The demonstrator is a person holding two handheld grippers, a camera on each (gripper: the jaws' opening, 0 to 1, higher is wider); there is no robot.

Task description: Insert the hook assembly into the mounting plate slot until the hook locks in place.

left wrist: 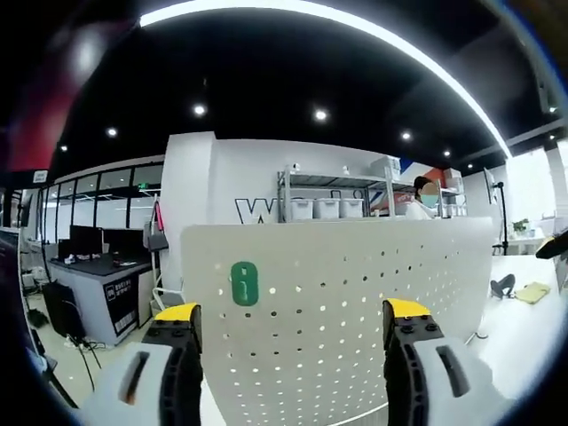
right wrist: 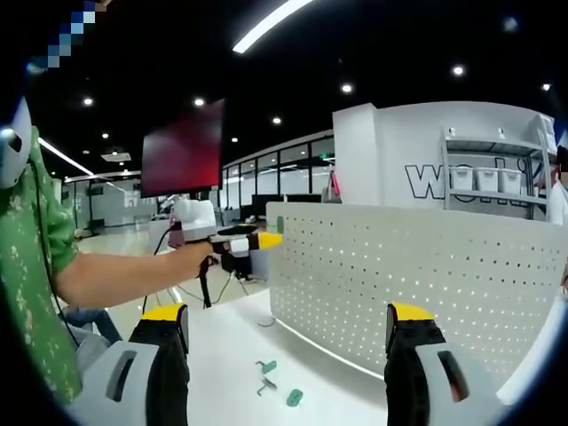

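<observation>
A white perforated mounting plate (left wrist: 355, 302) stands upright on the table, close in front of my left gripper (left wrist: 293, 324). A green hook piece (left wrist: 244, 284) sits on the plate's face near its left edge. My left gripper's jaws are open with nothing between them. In the right gripper view the same plate (right wrist: 417, 266) curves across the right half, and the green hook piece (right wrist: 280, 224) shows at its left end. A person's hand holds the left gripper (right wrist: 257, 241) just short of that end. My right gripper (right wrist: 288, 333) is open and holds nothing. Small green and grey hook parts (right wrist: 266, 366) lie on the table below.
The white table (right wrist: 231, 346) runs under the plate. A person's arm in a green sleeve (right wrist: 40, 266) fills the left side of the right gripper view. Desks with monitors (left wrist: 93, 253) and a metal shelf with white bins (left wrist: 328, 204) stand far behind.
</observation>
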